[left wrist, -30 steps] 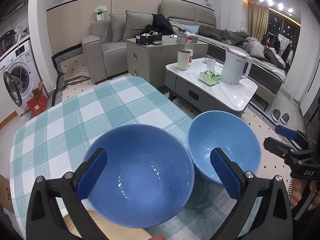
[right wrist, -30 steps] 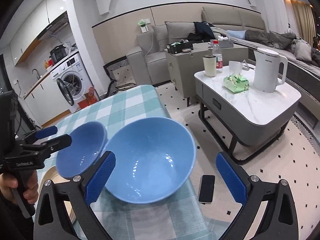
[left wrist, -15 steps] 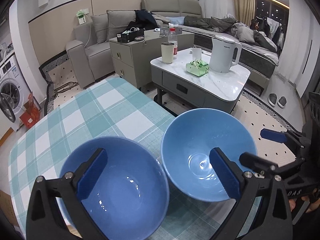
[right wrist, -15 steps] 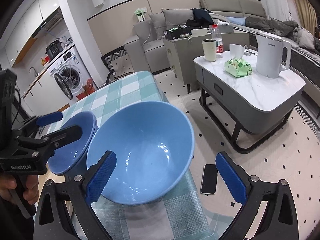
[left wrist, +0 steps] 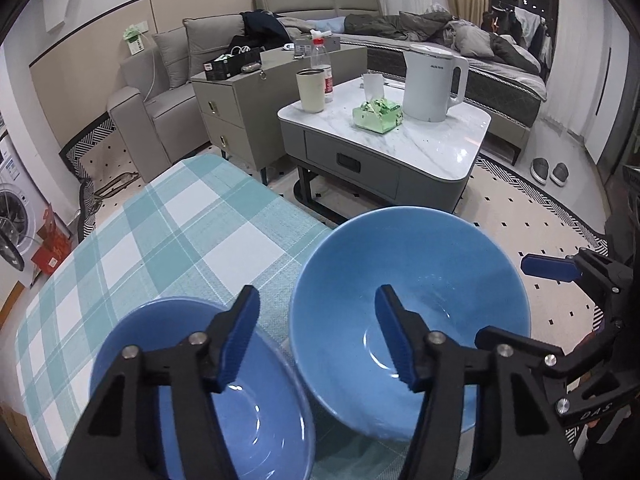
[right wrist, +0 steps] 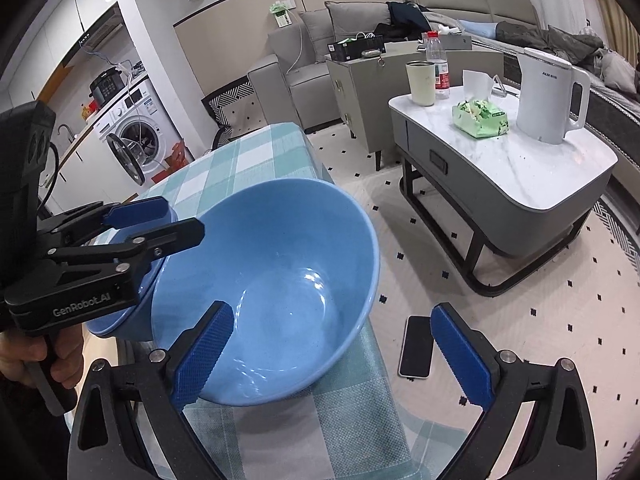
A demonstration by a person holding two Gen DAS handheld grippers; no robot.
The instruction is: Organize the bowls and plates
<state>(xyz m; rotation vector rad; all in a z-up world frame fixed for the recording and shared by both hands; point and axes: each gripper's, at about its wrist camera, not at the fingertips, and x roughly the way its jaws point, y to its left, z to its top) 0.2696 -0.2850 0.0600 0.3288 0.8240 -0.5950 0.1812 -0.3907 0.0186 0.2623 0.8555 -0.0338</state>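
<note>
Checked table [left wrist: 192,232] is carrying 2 blue bowls (side by side); left tool [left wrist: 316,336], just narrowing, is straddling the larger bowl [left wrist: 420,280] rim beside the smaller bowl [left wrist: 192,392]; right tool [right wrist: 332,356] is gaping, gripping nothing.

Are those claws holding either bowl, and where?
Nothing held: left gripper, jaws just closing, straddles the rim of the lighter bowl without pressing; right gripper open.
</note>
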